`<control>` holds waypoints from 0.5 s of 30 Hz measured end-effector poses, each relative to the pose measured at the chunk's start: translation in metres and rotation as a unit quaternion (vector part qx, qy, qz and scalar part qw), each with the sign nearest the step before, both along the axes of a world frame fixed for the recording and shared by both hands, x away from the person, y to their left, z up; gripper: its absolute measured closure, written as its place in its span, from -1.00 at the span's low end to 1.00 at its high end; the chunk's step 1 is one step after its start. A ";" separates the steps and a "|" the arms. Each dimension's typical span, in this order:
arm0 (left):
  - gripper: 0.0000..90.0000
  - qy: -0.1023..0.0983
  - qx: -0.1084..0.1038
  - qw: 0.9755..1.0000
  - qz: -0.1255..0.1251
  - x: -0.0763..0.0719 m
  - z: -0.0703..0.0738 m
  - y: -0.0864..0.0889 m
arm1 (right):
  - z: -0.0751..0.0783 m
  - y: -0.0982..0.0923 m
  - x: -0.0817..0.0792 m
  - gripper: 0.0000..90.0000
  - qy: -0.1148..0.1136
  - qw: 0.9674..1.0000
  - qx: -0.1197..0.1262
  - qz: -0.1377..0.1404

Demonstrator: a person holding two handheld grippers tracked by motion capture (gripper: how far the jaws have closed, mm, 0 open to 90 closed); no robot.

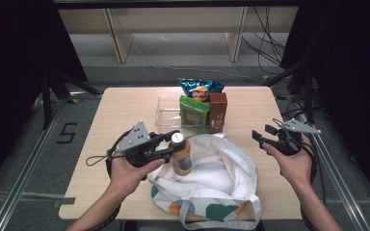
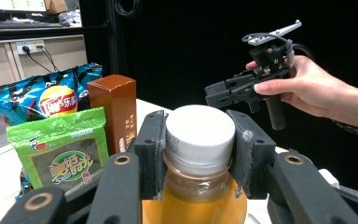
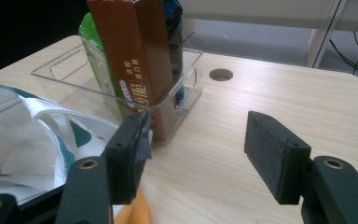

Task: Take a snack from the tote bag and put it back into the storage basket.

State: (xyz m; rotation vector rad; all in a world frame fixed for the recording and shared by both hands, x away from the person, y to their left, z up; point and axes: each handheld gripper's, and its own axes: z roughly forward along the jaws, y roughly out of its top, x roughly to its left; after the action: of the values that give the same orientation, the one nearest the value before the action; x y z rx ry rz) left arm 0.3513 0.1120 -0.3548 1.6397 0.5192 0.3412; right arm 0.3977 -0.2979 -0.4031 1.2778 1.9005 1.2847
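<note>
1. Nearest the person, a white tote bag (image 1: pixel 221 178) with teal and orange patches lies crumpled at the front of the light wooden table (image 1: pixel 125 103).
2. Just above the bag's left part, the left gripper (image 1: pixel 172 146) is clenched on an orange drink bottle (image 1: pixel 182 156); in the left gripper view its two black pads press on either side of the white cap (image 2: pixel 199 133), and the bottle hangs upright over the cloth.
3. To the right, level with the bottle, the right gripper (image 1: pixel 258 138) is held over the table's right part, well apart from the bag's contents; its jaws stand released with bare wood between them, as the right gripper view shows, and its pads (image 3: pixel 272 154) touch nothing.
4. Farther back, at the table's middle, a clear plastic tray (image 1: pixel 166 111) holds three upright packs at its right end: a green seaweed snack packet (image 1: pixel 193 114), a brown carton (image 1: pixel 218 111) just beside it, and a blue bag of crisps (image 1: pixel 200 89) behind both.
5. Beyond the tray, a round hole (image 3: pixel 221 74) pierces the tabletop.
</note>
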 end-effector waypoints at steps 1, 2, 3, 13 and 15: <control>0.31 0.002 -0.002 1.000 0.001 0.001 0.001 0.001 | 0.000 0.000 0.000 -0.10 0.001 1.000 -0.003 0.000; 0.31 0.002 -0.003 1.000 0.001 0.001 0.002 0.001 | 0.000 -0.001 0.001 -0.10 0.002 1.000 -0.001 0.004; 0.31 0.002 -0.004 1.000 0.003 0.002 0.003 0.002 | 0.000 -0.001 0.001 -0.10 0.002 1.000 -0.001 0.004; 0.31 -0.002 -0.010 1.000 0.012 0.008 0.015 0.007 | 0.000 0.001 -0.001 -0.10 0.010 1.000 -0.003 0.000; 0.31 -0.003 -0.011 1.000 0.014 0.009 0.018 0.007 | 0.000 0.001 0.000 -0.10 0.009 1.000 -0.001 0.001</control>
State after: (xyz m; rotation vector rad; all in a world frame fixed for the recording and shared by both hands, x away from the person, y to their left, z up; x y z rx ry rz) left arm 0.3603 0.1193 -0.3364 1.6119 0.5396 0.3601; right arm 0.3974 -0.2969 -0.4035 1.2909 1.9163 1.2767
